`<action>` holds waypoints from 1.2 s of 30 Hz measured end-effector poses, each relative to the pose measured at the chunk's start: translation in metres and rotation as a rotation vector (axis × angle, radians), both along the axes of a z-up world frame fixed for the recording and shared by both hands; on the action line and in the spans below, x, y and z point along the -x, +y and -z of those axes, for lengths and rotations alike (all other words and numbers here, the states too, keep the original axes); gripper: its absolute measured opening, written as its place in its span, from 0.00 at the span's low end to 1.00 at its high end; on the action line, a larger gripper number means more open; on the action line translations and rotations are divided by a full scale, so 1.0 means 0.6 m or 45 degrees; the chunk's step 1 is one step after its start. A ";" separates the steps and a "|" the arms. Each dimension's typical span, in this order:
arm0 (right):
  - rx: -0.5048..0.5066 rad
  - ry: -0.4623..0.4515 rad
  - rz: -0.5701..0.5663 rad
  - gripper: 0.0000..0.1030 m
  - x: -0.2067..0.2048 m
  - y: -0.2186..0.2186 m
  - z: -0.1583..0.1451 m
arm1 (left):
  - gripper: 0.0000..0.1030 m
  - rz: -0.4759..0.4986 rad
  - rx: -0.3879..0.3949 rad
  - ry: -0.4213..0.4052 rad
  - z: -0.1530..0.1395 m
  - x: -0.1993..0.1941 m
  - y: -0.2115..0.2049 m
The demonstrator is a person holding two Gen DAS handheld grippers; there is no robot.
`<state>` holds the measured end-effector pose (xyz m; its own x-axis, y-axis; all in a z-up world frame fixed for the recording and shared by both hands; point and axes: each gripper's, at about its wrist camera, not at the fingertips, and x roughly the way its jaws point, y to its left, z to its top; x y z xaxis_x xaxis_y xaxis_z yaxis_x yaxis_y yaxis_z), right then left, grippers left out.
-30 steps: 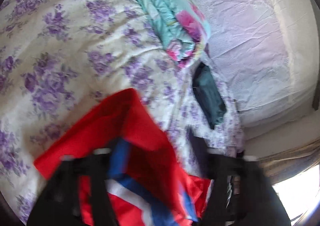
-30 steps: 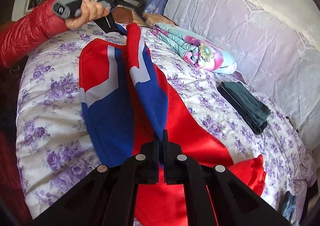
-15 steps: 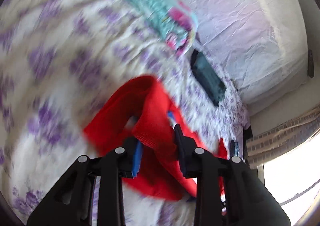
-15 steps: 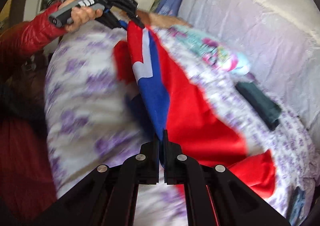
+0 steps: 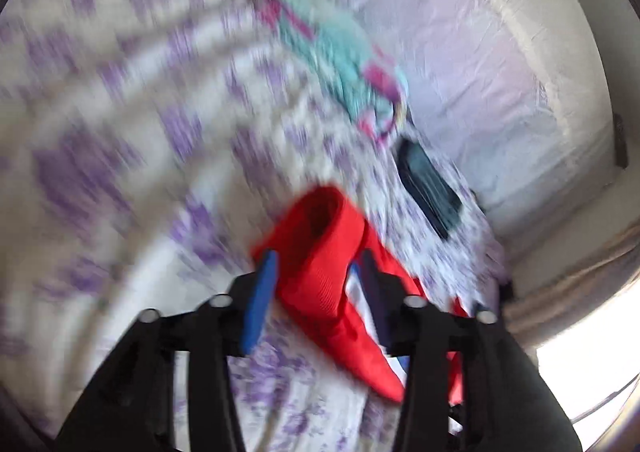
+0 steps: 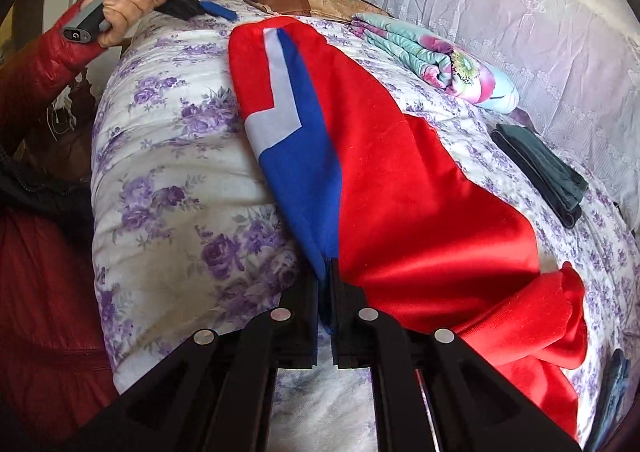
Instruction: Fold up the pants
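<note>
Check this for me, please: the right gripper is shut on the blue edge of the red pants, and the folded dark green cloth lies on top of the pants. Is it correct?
One detail is wrong. The dark green cloth does not lie on the red pants; it lies apart from them on the flowered bedspread, as the right wrist view shows. The right gripper is indeed shut on the blue edge.

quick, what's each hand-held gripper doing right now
Left hand-held gripper: open, jaws just opening, pants between them.
Right hand-held gripper: shut on pants.
</note>
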<state>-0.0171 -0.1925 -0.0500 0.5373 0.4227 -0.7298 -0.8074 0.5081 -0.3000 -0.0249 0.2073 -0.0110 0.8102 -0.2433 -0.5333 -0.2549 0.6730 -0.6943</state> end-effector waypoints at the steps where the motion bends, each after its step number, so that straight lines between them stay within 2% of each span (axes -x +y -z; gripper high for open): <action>1: -0.004 0.004 0.003 0.06 -0.001 0.000 0.000 | 0.43 0.012 -0.009 -0.033 -0.014 0.008 -0.004; 5: 0.001 -0.008 0.011 0.06 0.001 0.000 0.001 | 0.45 0.205 0.008 -0.074 -0.019 -0.012 -0.054; 8: 0.002 -0.013 0.015 0.06 0.000 0.000 0.001 | 0.51 0.290 -0.004 0.050 0.025 -0.065 -0.094; 9: 0.000 -0.011 0.015 0.07 0.001 0.000 0.001 | 0.45 0.291 -0.026 0.119 0.057 -0.090 -0.097; 11: -0.005 -0.006 0.017 0.07 0.001 -0.002 0.001 | 0.27 0.253 0.043 0.127 0.084 -0.098 -0.083; 13: -0.008 -0.002 0.019 0.08 0.001 -0.003 0.001 | 0.27 0.225 0.148 0.102 0.079 -0.085 -0.062; 14: -0.009 0.000 0.019 0.08 0.000 -0.003 0.001 | 0.28 0.201 0.162 0.084 0.070 -0.076 -0.058; 15: -0.011 0.006 0.018 0.08 -0.001 -0.003 0.001 | 0.31 0.185 0.146 0.069 0.056 -0.066 -0.059; 16: -0.014 0.012 0.017 0.08 -0.003 -0.003 0.001 | 0.33 0.196 0.090 0.044 0.033 -0.057 -0.071; 18: -0.025 0.028 0.018 0.08 -0.007 -0.005 0.000 | 0.43 0.285 -0.014 -0.001 -0.005 -0.052 -0.111; 20: -0.036 0.042 0.019 0.08 -0.010 -0.006 0.000 | 0.53 0.420 -0.066 -0.031 -0.030 -0.057 -0.176; 22: -0.049 0.055 0.018 0.09 -0.012 -0.009 -0.002 | 0.56 0.595 -0.084 -0.004 -0.021 -0.085 -0.249; 23: -0.068 0.074 0.017 0.15 -0.015 -0.013 -0.006 | 0.55 0.675 -0.105 0.029 -0.006 -0.103 -0.286; 24: -0.127 0.124 0.021 0.30 -0.020 -0.025 -0.015 | 0.55 0.707 -0.130 0.062 0.005 -0.117 -0.308; 25: -0.188 0.169 0.039 0.38 -0.026 -0.038 -0.024 | 0.55 0.740 -0.180 0.122 0.028 -0.131 -0.339; 26: -0.266 0.214 0.078 0.47 -0.034 -0.056 -0.037 | 0.55 0.775 -0.227 0.168 0.053 -0.142 -0.364; 27: -0.360 0.260 0.139 0.47 -0.047 -0.083 -0.054 | 0.56 0.781 -0.264 0.178 0.065 -0.141 -0.373; 28: -0.426 0.291 0.193 0.47 -0.059 -0.104 -0.069 | 0.56 0.770 -0.347 0.150 0.074 -0.138 -0.386; 30: -0.543 0.322 0.371 0.47 -0.098 -0.154 -0.104 | 0.73 0.811 -0.435 0.056 0.072 -0.118 -0.403; 31: -0.567 0.315 0.469 0.47 -0.118 -0.171 -0.117 | 0.76 0.835 -0.447 0.022 0.073 -0.113 -0.406; 33: -0.532 0.252 0.709 0.51 -0.167 -0.195 -0.140 | 0.83 0.857 -0.488 -0.011 0.076 -0.106 -0.413; 36: -0.435 0.245 0.875 0.56 -0.240 -0.195 -0.146 | 0.86 0.878 -0.517 -0.020 0.075 -0.109 -0.423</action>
